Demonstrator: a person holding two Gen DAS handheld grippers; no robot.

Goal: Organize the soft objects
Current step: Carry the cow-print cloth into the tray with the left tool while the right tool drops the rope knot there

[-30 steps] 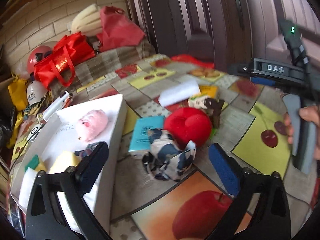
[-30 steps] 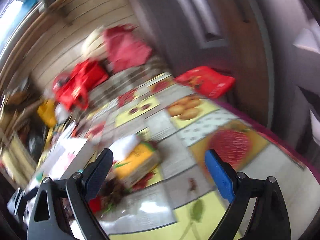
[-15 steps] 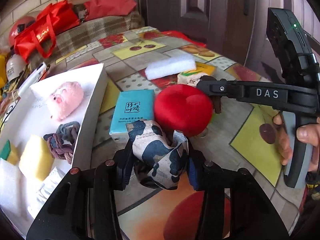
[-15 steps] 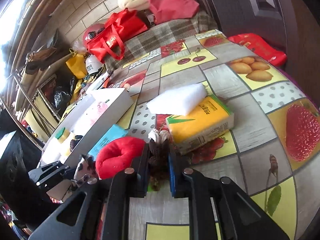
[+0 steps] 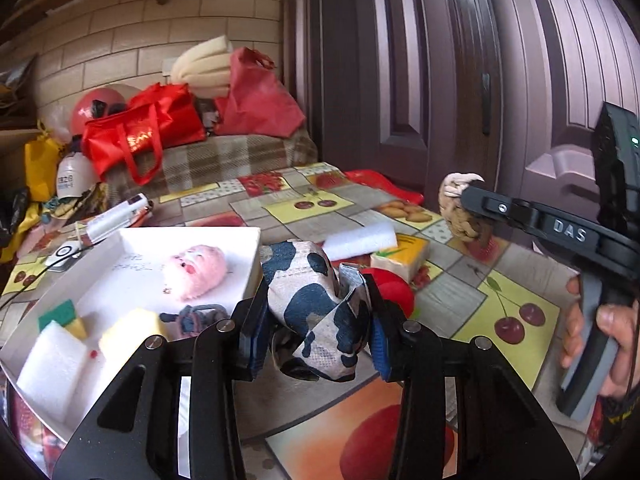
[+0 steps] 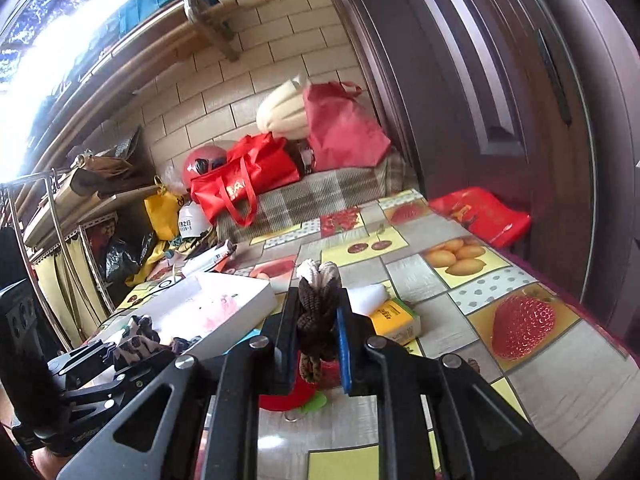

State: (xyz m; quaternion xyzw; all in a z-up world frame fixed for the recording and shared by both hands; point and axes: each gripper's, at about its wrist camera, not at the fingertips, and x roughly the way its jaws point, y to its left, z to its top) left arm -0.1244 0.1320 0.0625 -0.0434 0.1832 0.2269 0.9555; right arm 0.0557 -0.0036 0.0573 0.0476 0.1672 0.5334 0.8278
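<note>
My left gripper [image 5: 316,328] is shut on a cow-patterned cloth pouch [image 5: 316,308], held just above the table beside the white box [image 5: 248,256]. The box holds a pink plush [image 5: 196,270], sponges [image 5: 60,354] and a dark scrunchie [image 5: 196,318]. My right gripper [image 6: 318,340] is shut on a brown and cream knitted rope toy [image 6: 318,300], lifted off the table; in the left wrist view the same toy [image 5: 460,208] hangs at the right gripper's tip. A red plush cushion [image 5: 394,290] lies on the table behind the pouch. A white foam block [image 5: 360,238] rests on a yellow tissue pack [image 5: 402,254].
The fruit-print tablecloth [image 6: 520,320] covers the table. A dark door [image 5: 420,80] stands right behind it. Red bags [image 5: 148,132], a helmet [image 6: 204,164] and clutter pile up at the far left. A red packet [image 6: 480,212] lies at the far table edge. A hand [image 5: 600,336] grips the right handle.
Both grippers went from open to shut, the left on the cow-patterned pouch, the right on the knitted toy. Both then lifted their objects off the table.
</note>
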